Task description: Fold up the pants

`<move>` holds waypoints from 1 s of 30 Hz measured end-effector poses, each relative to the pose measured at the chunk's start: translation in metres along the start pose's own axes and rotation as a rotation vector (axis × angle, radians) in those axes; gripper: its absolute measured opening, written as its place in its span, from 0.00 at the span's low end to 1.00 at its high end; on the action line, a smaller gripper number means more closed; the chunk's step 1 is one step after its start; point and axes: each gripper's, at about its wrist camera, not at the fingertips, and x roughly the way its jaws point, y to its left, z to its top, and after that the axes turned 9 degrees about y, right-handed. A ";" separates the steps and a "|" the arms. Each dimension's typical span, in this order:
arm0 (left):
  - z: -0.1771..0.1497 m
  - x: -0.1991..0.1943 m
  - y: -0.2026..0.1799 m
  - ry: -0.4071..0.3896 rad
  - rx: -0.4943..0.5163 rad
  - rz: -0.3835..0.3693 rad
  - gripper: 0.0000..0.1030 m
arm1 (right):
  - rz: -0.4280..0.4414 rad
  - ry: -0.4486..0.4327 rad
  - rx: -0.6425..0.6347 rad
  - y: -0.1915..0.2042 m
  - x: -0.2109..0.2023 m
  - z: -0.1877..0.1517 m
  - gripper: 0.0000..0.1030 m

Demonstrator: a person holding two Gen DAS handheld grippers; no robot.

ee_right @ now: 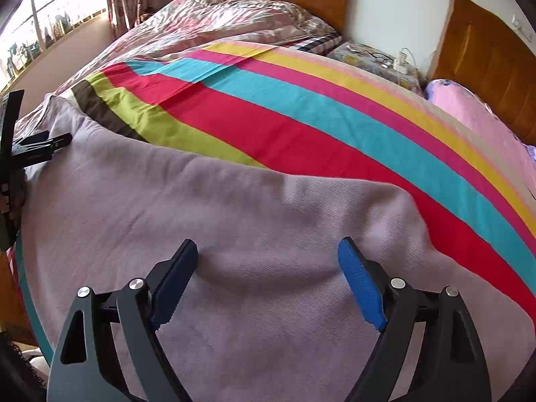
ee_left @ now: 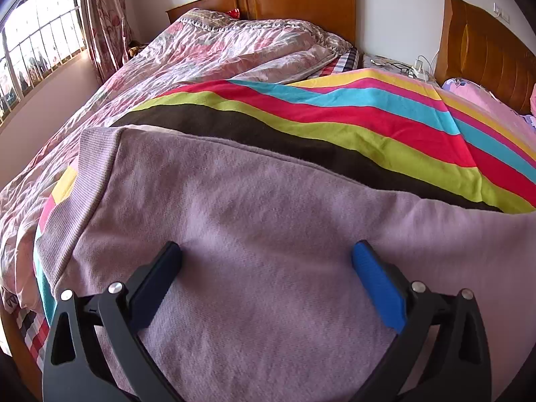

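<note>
Both claws, left claw [ee_left: 266,254] and right claw [ee_right: 268,253], are spread wide, grasping nothing, above the lilac pants [ee_left: 268,234] on the striped blanket [ee_left: 335,117], which reaches toward 12 o'clock.

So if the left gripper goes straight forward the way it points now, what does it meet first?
Most likely the lilac pants: the open left gripper sits just over them. Beyond their far edge lies the striped blanket. Depth is unclear.

The pants [ee_left: 254,234] are lying flat across the near part of the striped sheet [ee_left: 351,117], leaving bare sheet beyond them. A rumpled quilt [ee_left: 187,53] is rising along the far left. Headboards [ee_left: 301,3] are closing off the back. In the right wrist view, the left gripper [ee_right: 50,142] is sitting at the pants' left edge.
</note>
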 end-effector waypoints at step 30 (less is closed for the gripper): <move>-0.041 -0.112 -0.389 -0.049 0.715 -0.547 0.98 | -0.082 -0.107 0.316 -0.130 -0.103 -0.200 0.83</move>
